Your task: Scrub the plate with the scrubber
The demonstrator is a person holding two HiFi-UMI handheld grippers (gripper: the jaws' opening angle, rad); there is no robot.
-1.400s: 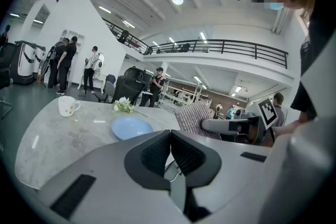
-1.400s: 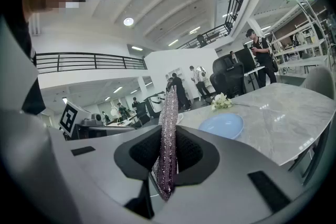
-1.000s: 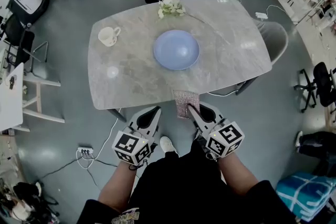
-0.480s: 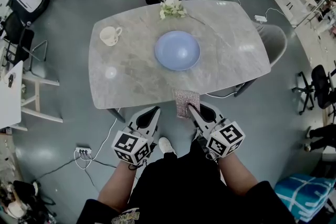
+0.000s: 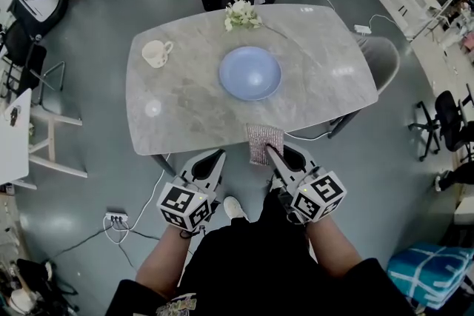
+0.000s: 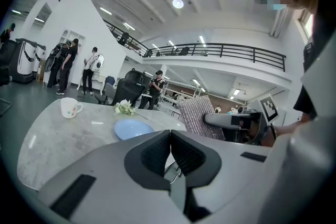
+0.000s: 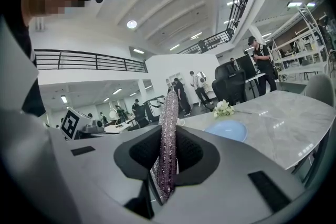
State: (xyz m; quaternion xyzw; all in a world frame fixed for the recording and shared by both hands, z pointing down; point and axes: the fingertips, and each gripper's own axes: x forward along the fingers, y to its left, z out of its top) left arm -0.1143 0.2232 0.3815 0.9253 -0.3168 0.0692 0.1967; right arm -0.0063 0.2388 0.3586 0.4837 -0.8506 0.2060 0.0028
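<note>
One cream mug (image 5: 154, 52) stood at the left of the bench (image 5: 326, 78). The left tongs (image 5: 219, 155), pressed together on nothing, hovered off the near edge, probably kept free to steady things. One blue plate (image 5: 250, 72) lay mid-bench, with one flower sprig (image 5: 241, 13) beyond it. One glittery scrubber (image 5: 264, 143), pinched edge-on in the right tongs (image 5: 269, 150), hung at the near edge, short of the plate, seemingly ready to be carried in. There were two tongs in all.

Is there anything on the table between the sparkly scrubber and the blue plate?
No. In the head view, only bare marble table lies between the scrubber and the plate.
</note>
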